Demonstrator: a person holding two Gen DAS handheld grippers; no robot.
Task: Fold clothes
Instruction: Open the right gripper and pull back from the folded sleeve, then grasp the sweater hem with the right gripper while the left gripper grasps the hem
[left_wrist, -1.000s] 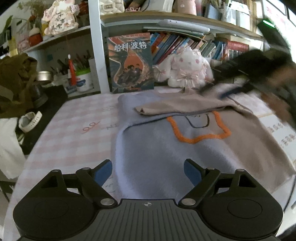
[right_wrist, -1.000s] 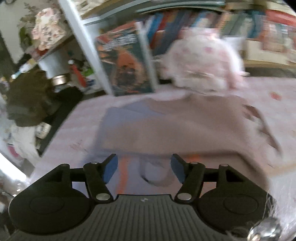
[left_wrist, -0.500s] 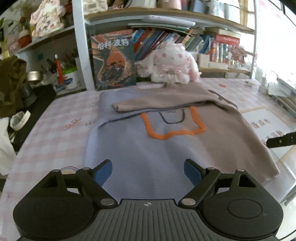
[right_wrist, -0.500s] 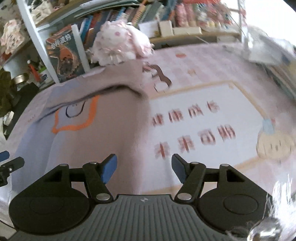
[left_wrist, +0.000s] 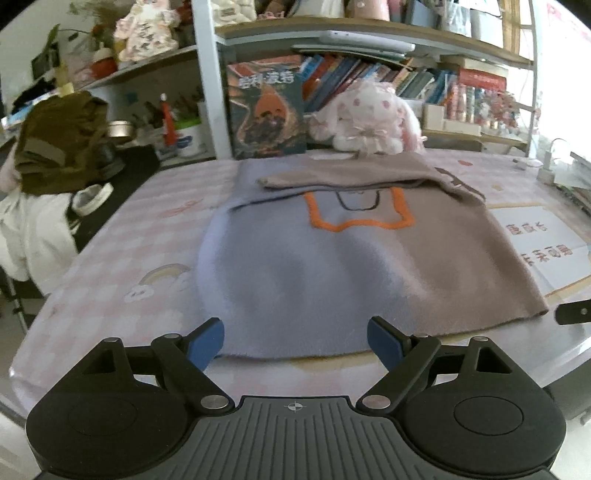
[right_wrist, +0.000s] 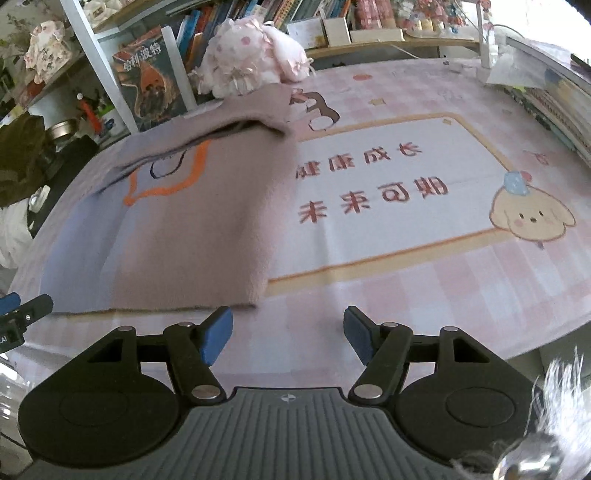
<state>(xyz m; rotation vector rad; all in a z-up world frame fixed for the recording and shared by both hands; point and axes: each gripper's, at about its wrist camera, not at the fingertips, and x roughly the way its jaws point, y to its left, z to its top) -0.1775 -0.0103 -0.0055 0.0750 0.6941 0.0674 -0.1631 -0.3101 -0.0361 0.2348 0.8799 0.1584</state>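
A sweater, lavender on the left and taupe on the right, with an orange outline on its chest (left_wrist: 354, 254), lies flat on the table; its sleeves are folded across the top. It also shows in the right wrist view (right_wrist: 192, 210). My left gripper (left_wrist: 295, 343) is open and empty just in front of the sweater's near hem. My right gripper (right_wrist: 288, 334) is open and empty at the hem's right corner, over the tablecloth. The left gripper's tip shows in the right wrist view (right_wrist: 22, 308), and the right gripper's tip in the left wrist view (left_wrist: 572, 314).
The table has a pink checked cloth (right_wrist: 461, 273) with a printed panel and a puppy. A pink plush toy (left_wrist: 365, 118) and a standing book (left_wrist: 266, 107) sit behind the sweater below shelves. A brown bag (left_wrist: 62, 144) and white clothes are at the left.
Both grippers have pulled back toward the table's near edge, from over the sweater's top to its hem. The right gripper let go of the sleeve, which lies folded across the chest.
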